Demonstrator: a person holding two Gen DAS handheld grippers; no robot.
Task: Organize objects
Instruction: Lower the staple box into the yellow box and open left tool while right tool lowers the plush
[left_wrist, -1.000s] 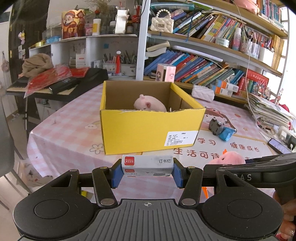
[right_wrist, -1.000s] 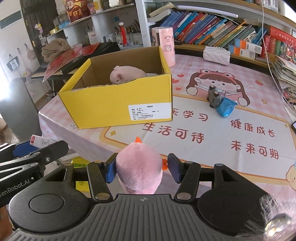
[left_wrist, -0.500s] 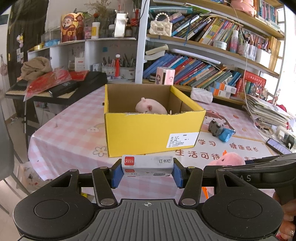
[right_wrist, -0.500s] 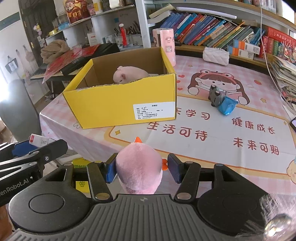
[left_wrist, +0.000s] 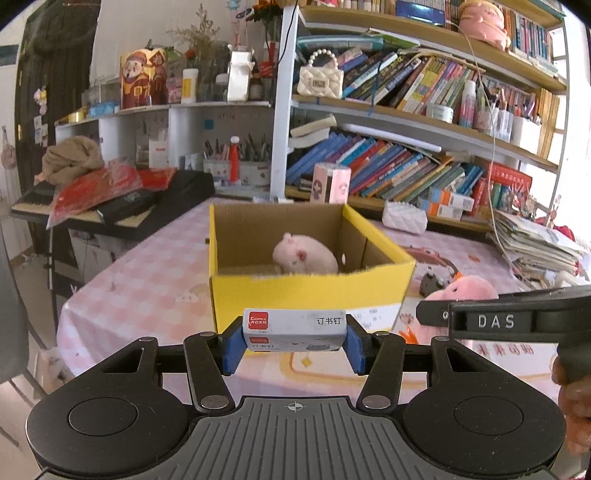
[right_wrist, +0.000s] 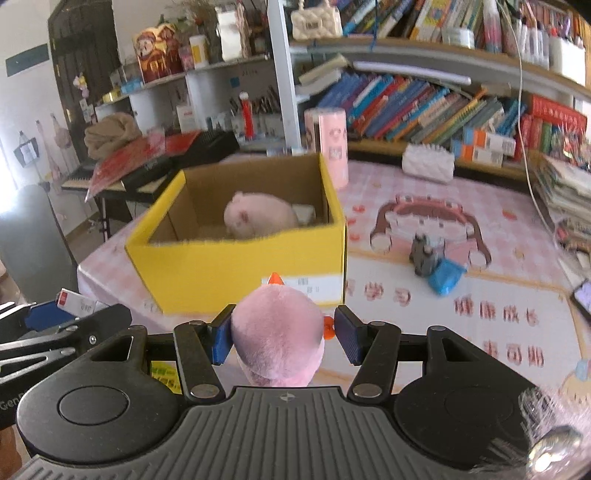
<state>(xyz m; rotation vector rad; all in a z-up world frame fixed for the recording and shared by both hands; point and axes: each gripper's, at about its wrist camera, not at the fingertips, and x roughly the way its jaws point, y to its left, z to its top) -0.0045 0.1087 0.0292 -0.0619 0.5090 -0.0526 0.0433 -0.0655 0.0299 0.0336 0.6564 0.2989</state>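
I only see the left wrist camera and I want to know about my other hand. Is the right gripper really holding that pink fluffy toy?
Observer: Yes. The right gripper is closed on the pink plush toy, which has orange bits.
Operator: Is anything next to the grey toy?
Observer: A blue toy lies against it on the table.
Operator: What else is in the yellow box with the plush pig?
Observer: Something white behind the pig; I cannot tell what.
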